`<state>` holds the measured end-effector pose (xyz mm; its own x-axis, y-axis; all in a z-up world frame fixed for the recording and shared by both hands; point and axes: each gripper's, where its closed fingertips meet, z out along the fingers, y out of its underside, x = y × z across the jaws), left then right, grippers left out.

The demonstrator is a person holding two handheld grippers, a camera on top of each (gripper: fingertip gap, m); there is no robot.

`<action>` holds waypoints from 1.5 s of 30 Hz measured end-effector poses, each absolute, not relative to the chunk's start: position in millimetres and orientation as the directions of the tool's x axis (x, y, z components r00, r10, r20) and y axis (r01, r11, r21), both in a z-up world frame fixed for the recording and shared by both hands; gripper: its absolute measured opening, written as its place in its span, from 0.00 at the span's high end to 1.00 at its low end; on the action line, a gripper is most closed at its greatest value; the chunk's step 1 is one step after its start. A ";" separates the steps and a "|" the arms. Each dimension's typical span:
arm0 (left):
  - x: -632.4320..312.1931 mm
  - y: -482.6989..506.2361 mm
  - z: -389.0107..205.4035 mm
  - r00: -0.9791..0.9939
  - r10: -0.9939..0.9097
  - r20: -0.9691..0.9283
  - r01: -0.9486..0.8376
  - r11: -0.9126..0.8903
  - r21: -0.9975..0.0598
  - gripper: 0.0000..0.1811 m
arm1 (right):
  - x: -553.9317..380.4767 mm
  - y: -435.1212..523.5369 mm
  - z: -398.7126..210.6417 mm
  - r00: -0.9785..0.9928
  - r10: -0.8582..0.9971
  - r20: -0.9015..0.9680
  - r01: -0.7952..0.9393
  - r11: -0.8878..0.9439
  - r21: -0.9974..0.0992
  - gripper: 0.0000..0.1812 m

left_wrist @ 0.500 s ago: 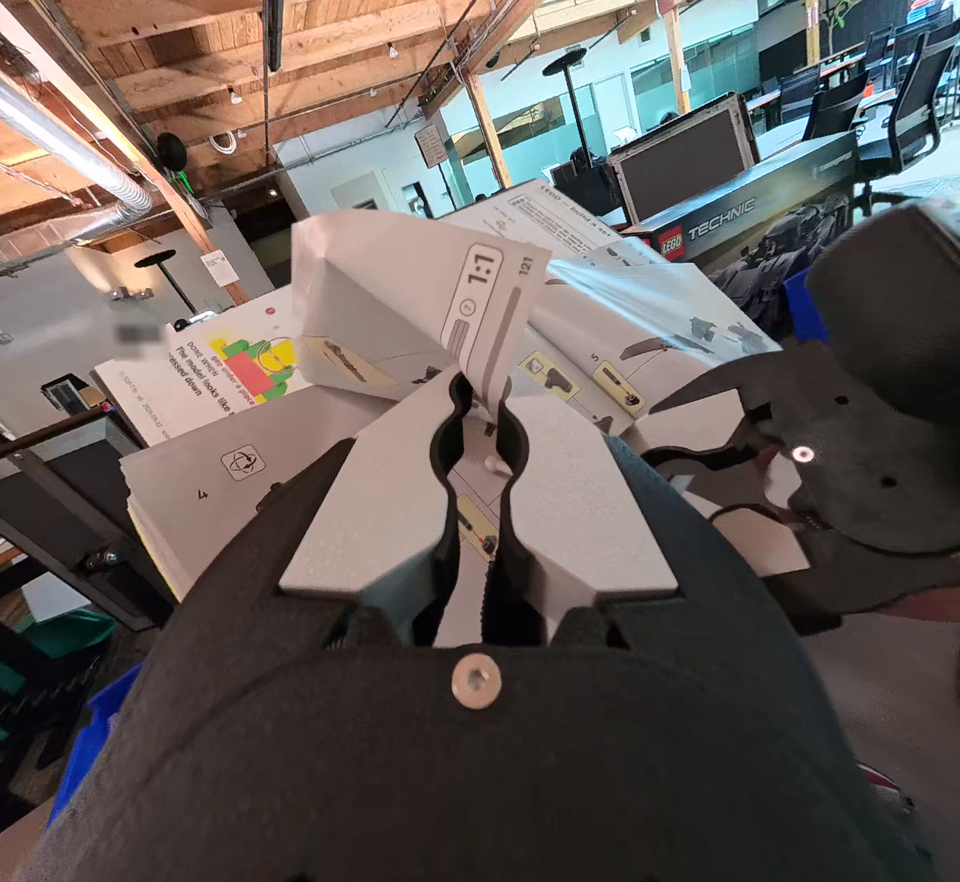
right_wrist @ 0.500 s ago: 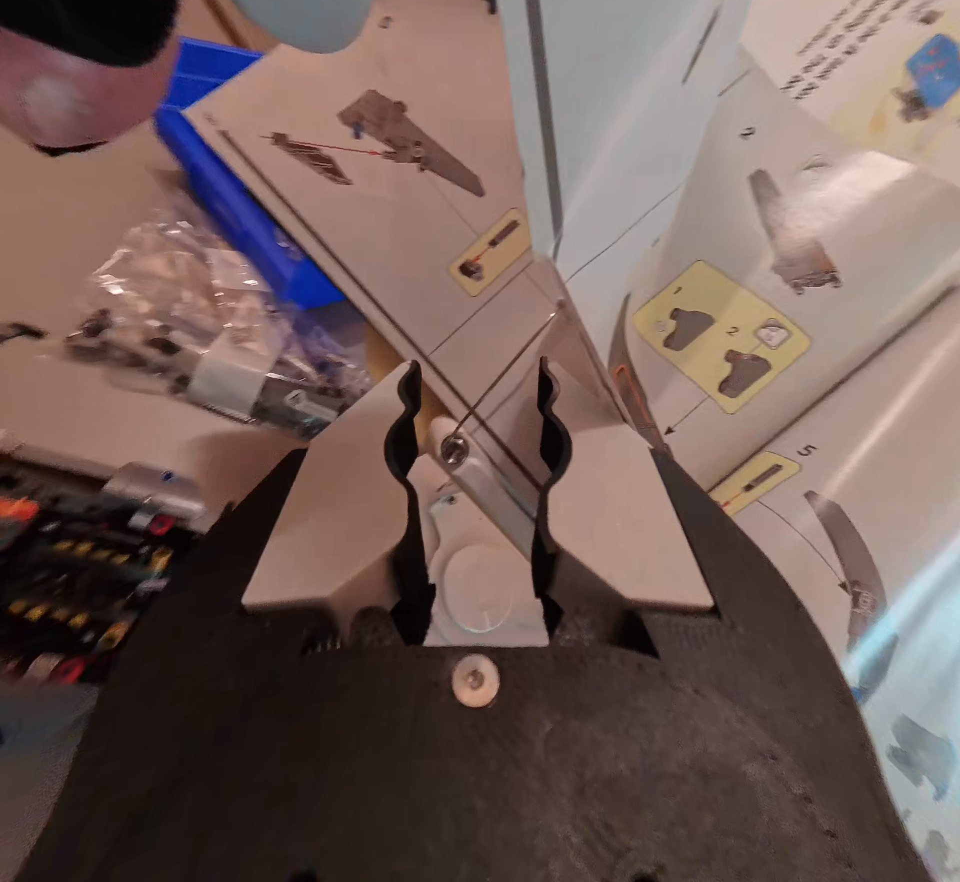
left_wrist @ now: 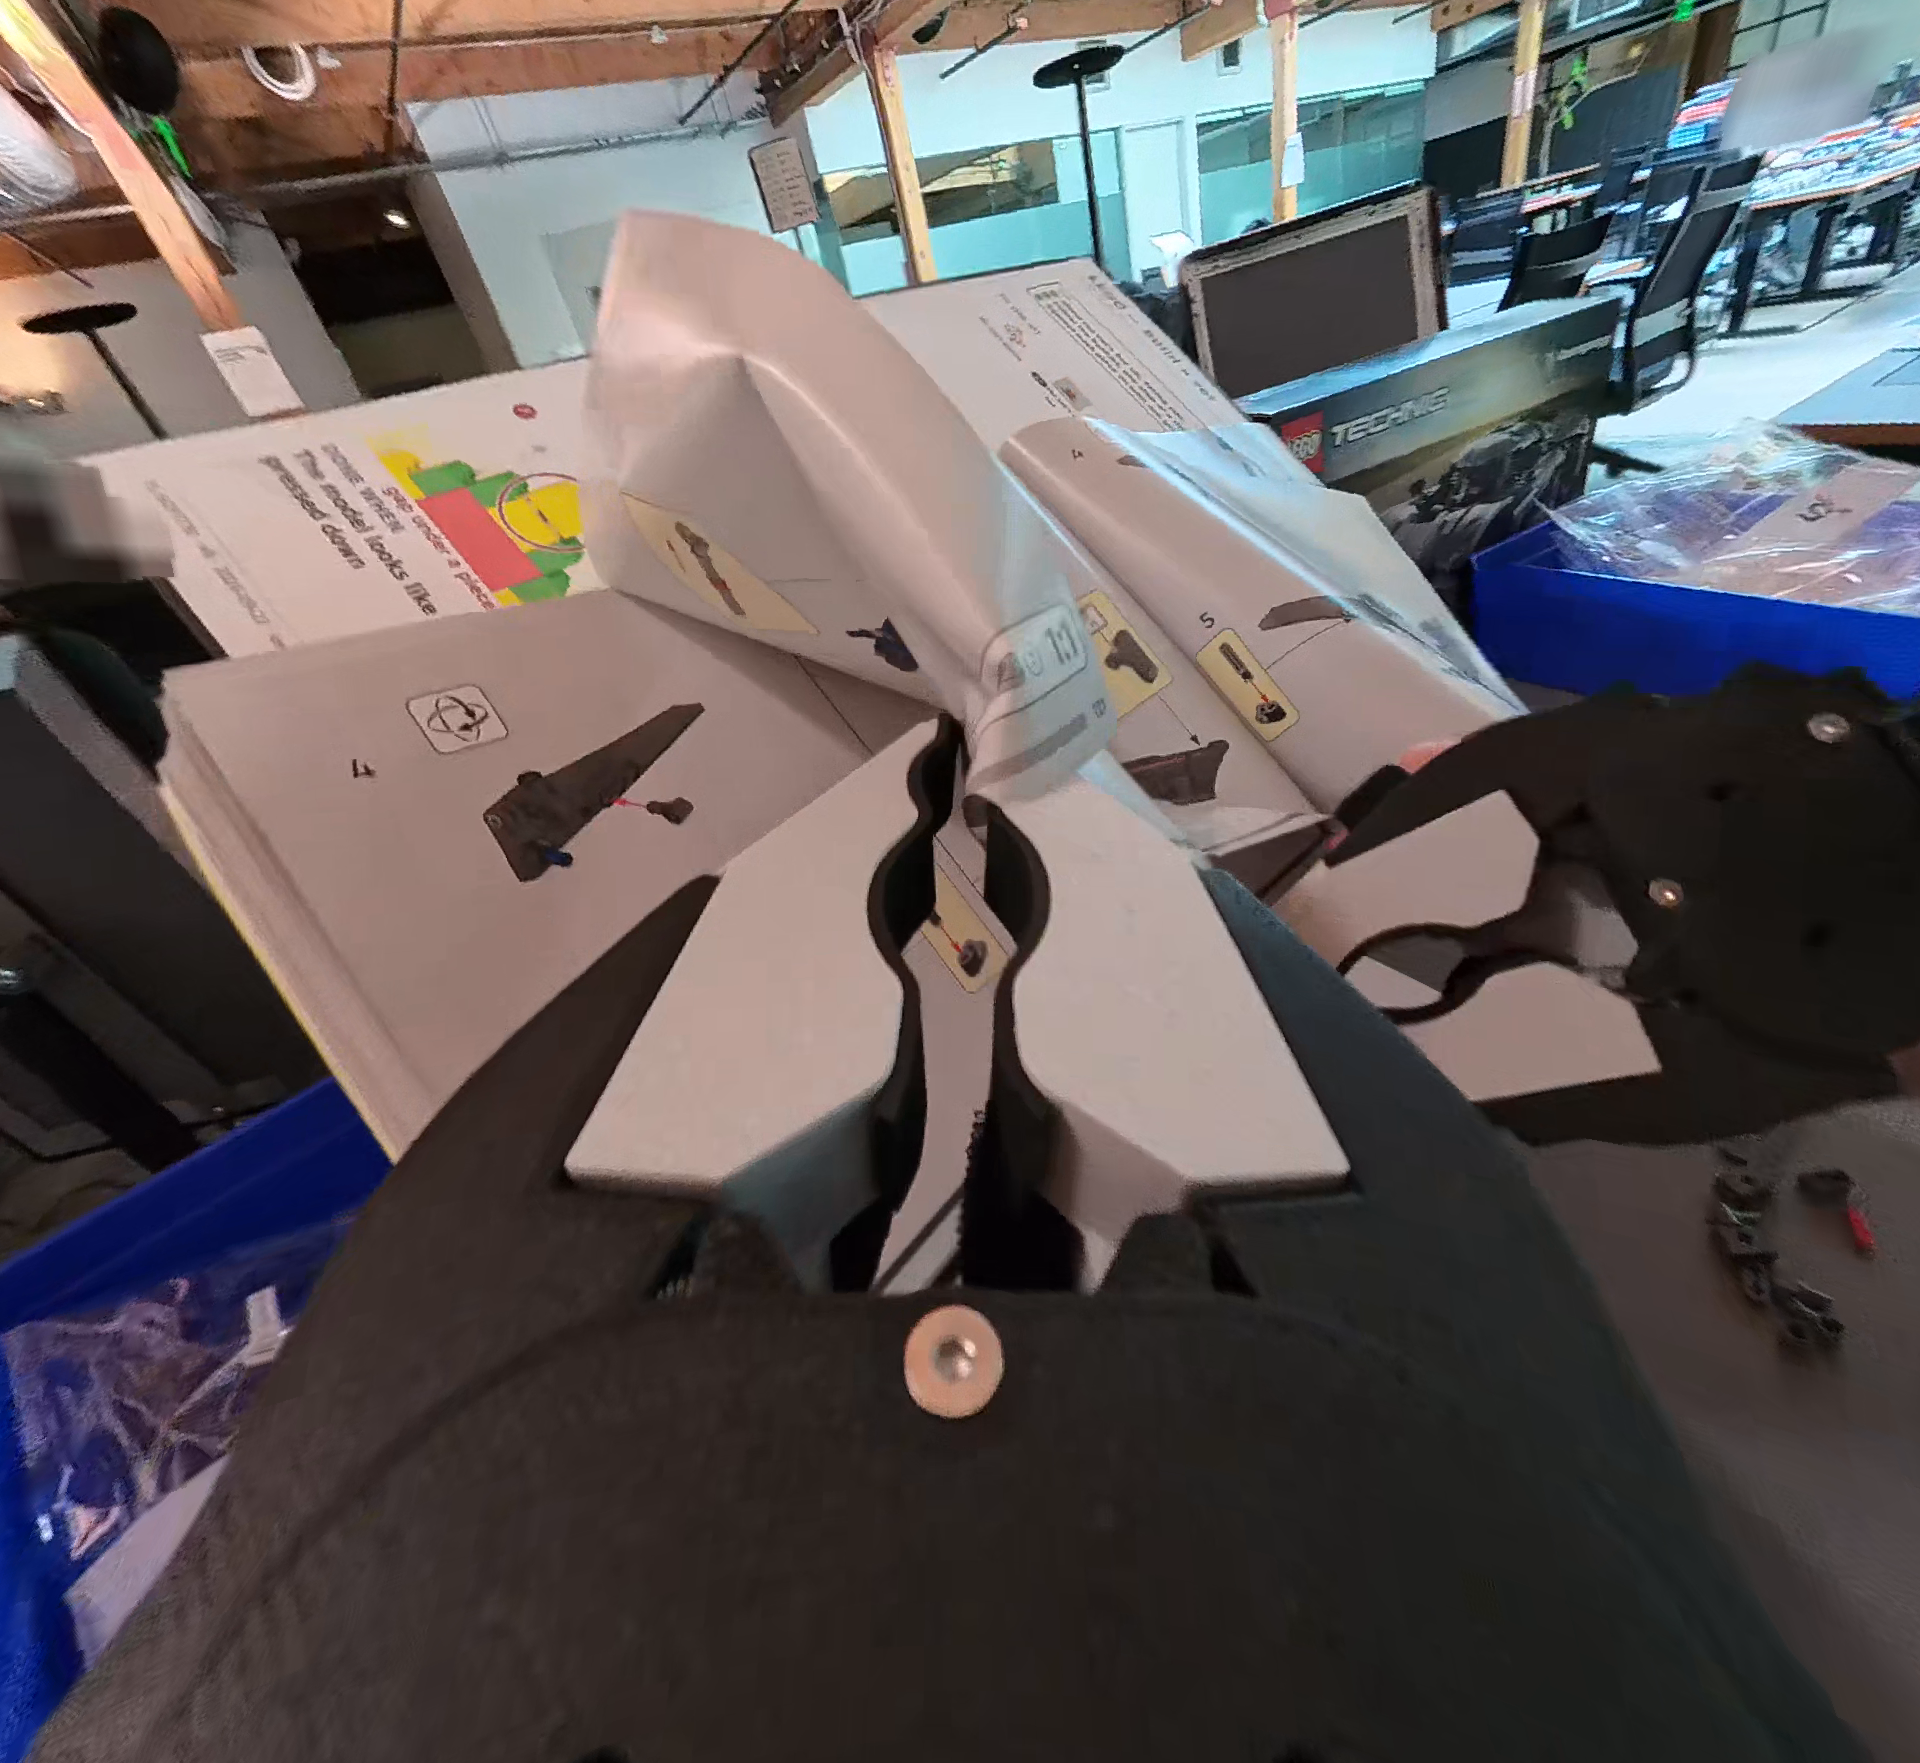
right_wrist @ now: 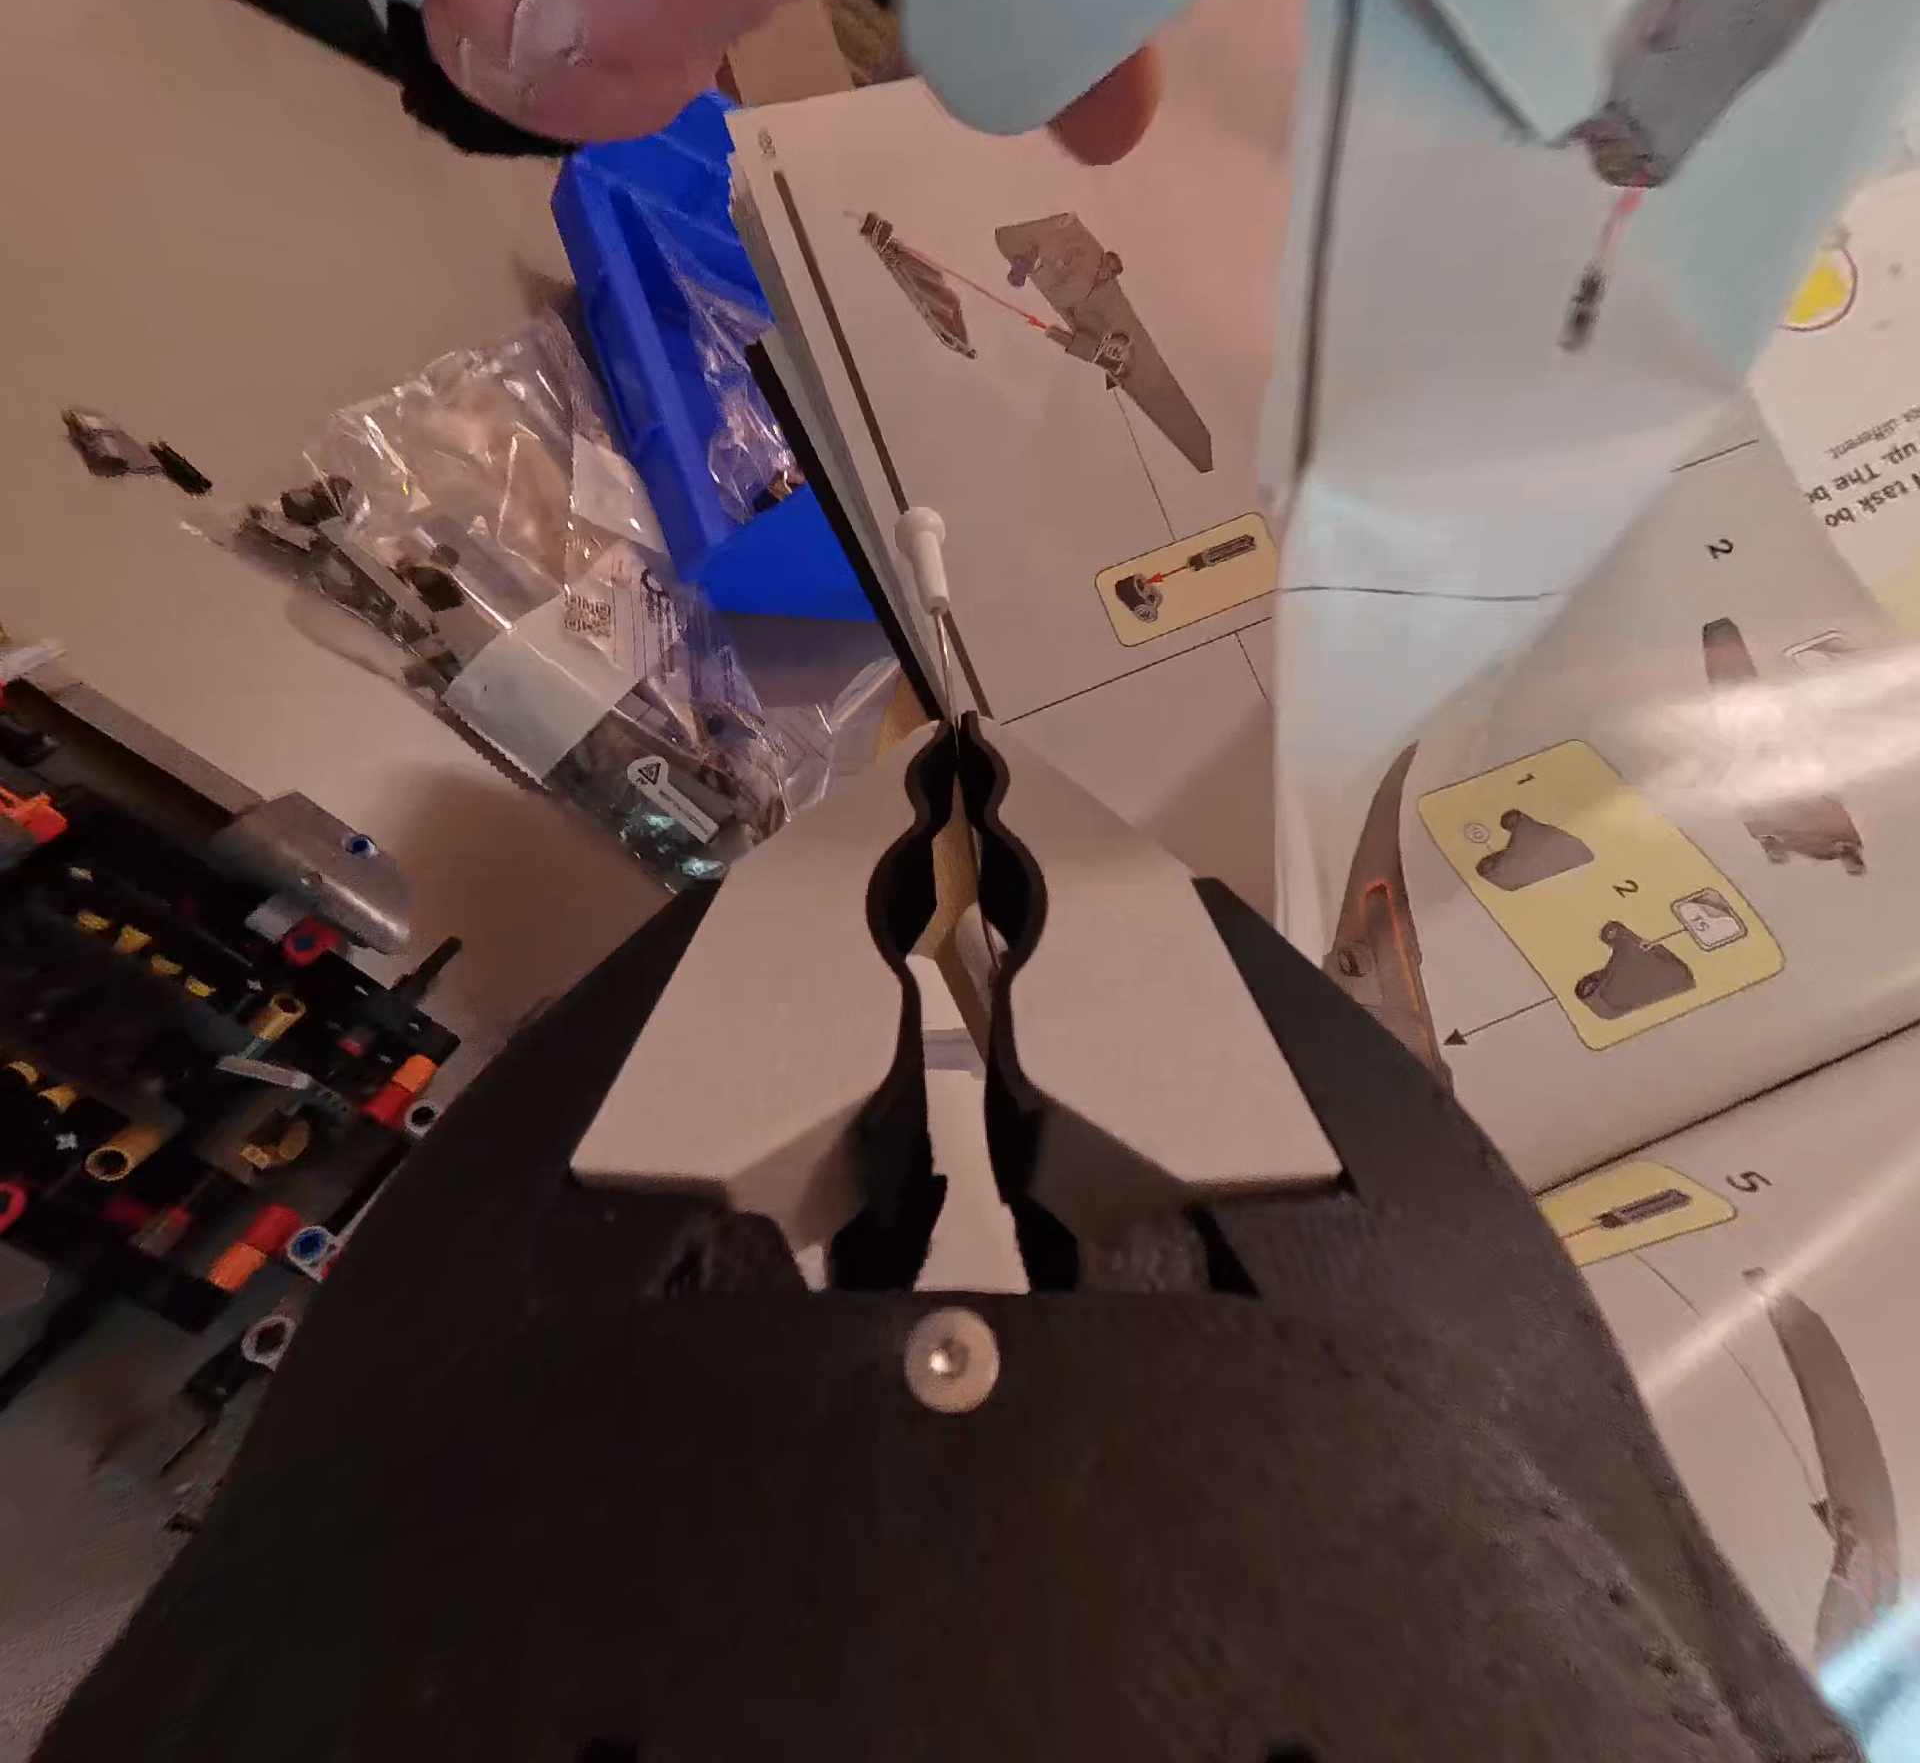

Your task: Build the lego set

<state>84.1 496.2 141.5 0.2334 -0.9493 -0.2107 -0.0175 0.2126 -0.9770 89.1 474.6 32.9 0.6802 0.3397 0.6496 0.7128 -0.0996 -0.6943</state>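
paper is what your left gripper (left_wrist: 961, 783) pinches: a crumpled page (left_wrist: 821, 508) of the instruction booklet (left_wrist: 436, 778), lifted toward 12 o'clock. your right gripper (right_wrist: 958, 757), jaws together at the tips, rests at the booklet's edge; loose lego parts (right_wrist: 156, 1090) lie at 9 o'clock.

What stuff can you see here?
booklet: one, grey-white, open in the middle
page: one, crumpled, pinched by left claw
box: one, black, behind booklet
bins: two, blue, either side of booklet
bags: several, clear, in bins and on table
model: one, black with orange bits, beside bags
table: one, tan, underneath
left claw: one, black and grey, shut on page
right claw: one, shut at booklet's edge
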 end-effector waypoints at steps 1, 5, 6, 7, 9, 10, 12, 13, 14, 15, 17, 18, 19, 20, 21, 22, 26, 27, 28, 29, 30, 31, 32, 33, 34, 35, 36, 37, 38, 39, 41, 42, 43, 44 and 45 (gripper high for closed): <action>82.2 495.6 139.1 0.208 -0.958 -0.199 -0.018 0.200 -0.980 1.00 | 88.6 473.7 33.9 0.684 0.343 0.644 0.706 -0.092 -0.702 1.00; 67.6 494.1 129.8 0.143 -0.970 -0.197 -0.048 0.193 -0.980 0.94 | 88.9 475.6 29.2 0.676 0.341 0.653 0.715 -0.088 -0.694 1.00; 62.5 495.7 130.1 0.146 -0.971 -0.190 -0.047 0.185 -0.982 0.94 | 89.0 475.8 29.0 0.680 0.344 0.647 0.709 -0.084 -0.701 1.00; 56.9 495.8 131.3 0.137 -0.975 -0.177 -0.037 0.174 -0.984 0.94 | 88.9 475.5 29.4 0.679 0.346 0.648 0.709 -0.077 -0.701 1.00; 46.9 499.9 133.8 0.148 -0.974 -0.169 -0.021 0.167 -0.986 0.98 | 88.4 475.0 28.6 0.645 0.342 0.683 0.741 -0.063 -0.668 1.00; 45.5 503.1 130.9 0.160 -0.974 -0.163 -0.039 0.159 -0.987 0.99 | 88.0 474.8 28.2 0.630 0.340 0.698 0.755 -0.056 -0.654 1.00; 45.8 510.3 125.4 0.185 -0.973 -0.136 -0.068 0.125 -0.990 0.99 | 87.6 473.9 28.0 0.622 0.347 0.702 0.759 -0.045 -0.650 1.00; 47.0 512.2 122.9 0.184 -0.976 -0.117 -0.071 0.106 -0.992 1.00 | 87.3 472.8 28.5 0.614 0.349 0.709 0.764 -0.035 -0.644 1.00; 48.1 515.2 119.7 0.186 -0.977 -0.102 -0.075 0.089 -0.993 1.00 | 86.8 471.6 27.9 0.602 0.354 0.716 0.772 -0.026 -0.636 1.00; 49.5 519.9 114.0 0.197 -0.977 -0.084 -0.093 0.067 -0.993 1.00 | 86.3 470.5 27.0 0.593 0.360 0.720 0.777 -0.022 -0.629 1.00; 53.1 525.0 100.4 0.196 -0.979 -0.062 -0.137 0.035 -0.990 1.00 | 86.2 468.8 26.8 0.586 0.366 0.723 0.780 -0.012 -0.626 1.00; 53.9 528.2 95.3 0.204 -0.978 -0.051 -0.152 0.020 -0.988 1.00 | 86.1 467.9 27.1 0.586 0.370 0.721 0.778 -0.005 -0.629 1.00; 54.4 530.5 90.1 0.206 -0.978 -0.044 -0.171 0.008 -0.985 1.00 | 86.3 467.1 27.8 0.593 0.373 0.714 0.770 -0.001 -0.638 1.00; 54.6 532.0 86.1 0.208 -0.977 -0.046 -0.186 0.007 -0.983 1.00 | 86.3 466.2 28.9 0.602 0.377 0.704 0.758 0.005 -0.652 1.00; 54.5 533.5 84.0 0.212 -0.976 -0.046 -0.194 0.005 -0.981 1.00 | 86.3 465.4 29.5 0.612 0.381 0.693 0.747 0.010 -0.665 1.00; 54.4 535.0 82.5 0.221 -0.974 -0.052 -0.205 0.005 -0.979 1.00 | 86.4 464.8 30.3 0.625 0.381 0.681 0.733 0.012 -0.680 1.00; 54.3 534.8 79.5 0.235 -0.967 -0.094 -0.250 0.033 -0.968 1.00 | 87.1 463.4 34.4 0.684 0.389 0.617 0.663 0.021 -0.748 1.00; 54.6 532.5 79.1 0.226 -0.970 -0.095 -0.257 0.035 -0.966 1.00 | 87.7 463.3 35.8 0.698 0.392 0.599 0.644 0.021 -0.764 1.00; 54.0 531.7 78.5 0.224 -0.970 -0.096 -0.265 0.034 -0.964 1.00 | 88.4 463.2 37.6 0.714 0.395 0.577 0.621 0.021 -0.783 1.00; 53.2 530.8 77.7 0.221 -0.970 -0.100 -0.274 0.037 -0.961 1.00 | 89.5 463.2 39.5 0.733 0.400 0.551 0.594 0.018 -0.804 1.00; 52.3 529.9 76.4 0.217 -0.971 -0.104 -0.285 0.039 -0.958 1.00 | 90.4 462.9 41.1 0.746 0.404 0.530 0.573 0.018 -0.819 1.00; 51.4 529.8 74.9 0.217 -0.970 -0.108 -0.296 0.040 -0.954 1.00 | 90.7 462.6 41.7 0.748 0.406 0.525 0.567 0.020 -0.823 1.00; 50.9 530.0 74.6 0.220 -0.969 -0.111 -0.301 0.040 -0.953 1.00 | 91.0 462.6 42.0 0.751 0.403 0.523 0.564 0.020 -0.826 1.00; 51.0 530.2 74.3 0.223 -0.968 -0.113 -0.305 0.041 -0.951 1.00 | 91.3 462.9 42.6 0.758 0.401 0.515 0.555 0.018 -0.831 1.00; 51.4 530.6 73.7 0.228 -0.966 -0.120 -0.313 0.044 -0.949 1.00 | 91.5 462.7 42.9 0.761 0.401 0.510 0.550 0.020 -0.835 1.00; 51.8 531.0 73.0 0.232 -0.964 -0.128 -0.320 0.048 -0.946 1.00 | 91.5 462.2 43.5 0.762 0.403 0.507 0.544 0.026 -0.838 1.00; 52.2 531.3 72.9 0.235 -0.963 -0.132 -0.323 0.051 -0.945 1.00 | 91.7 461.7 44.2 0.766 0.405 0.499 0.535 0.029 -0.844 1.00; 52.7 531.5 72.4 0.238 -0.962 -0.133 -0.328 0.049 -0.943 1.00 | 92.1 461.3 45.1 0.773 0.405 0.489 0.524 0.028 -0.851 1.00; 52.9 531.8 71.0 0.241 -0.961 -0.135 -0.338 0.047 -0.940 1.00 | 92.8 461.5 46.0 0.779 0.400 0.482 0.517 0.026 -0.856 1.00; 52.8 531.7 69.6 0.243 -0.960 -0.140 -0.349 0.049 -0.936 1.00 | 93.7 462.1 46.8 0.787 0.392 0.477 0.509 0.024 -0.860 1.00; 52.0 530.1 65.0 0.236 -0.960 -0.149 -0.378 0.051 -0.924 1.00 | 95.9 463.4 49.0 0.813 0.376 0.445 0.473 0.020 -0.881 1.00; 51.8 530.1 65.0 0.239 -0.958 -0.157 -0.383 0.056 -0.922 1.00 | 96.2 463.6 49.3 0.820 0.374 0.434 0.461 0.019 -0.887 1.00; 51.7 530.3 64.5 0.244 -0.956 -0.162 -0.389 0.057 -0.919 1.00 | 96.1 463.4 49.4 0.822 0.376 0.428 0.455 0.019 -0.890 1.00; 51.7 530.5 64.1 0.247 -0.954 -0.168 -0.395 0.059 -0.917 1.00 | 95.6 462.8 49.4 0.820 0.382 0.425 0.452 0.023 -0.892 1.00; 51.7 531.9 64.9 0.257 -0.950 -0.175 -0.396 0.061 -0.916 1.00 | 95.0 461.6 49.3 0.817 0.392 0.422 0.448 0.028 -0.894 1.00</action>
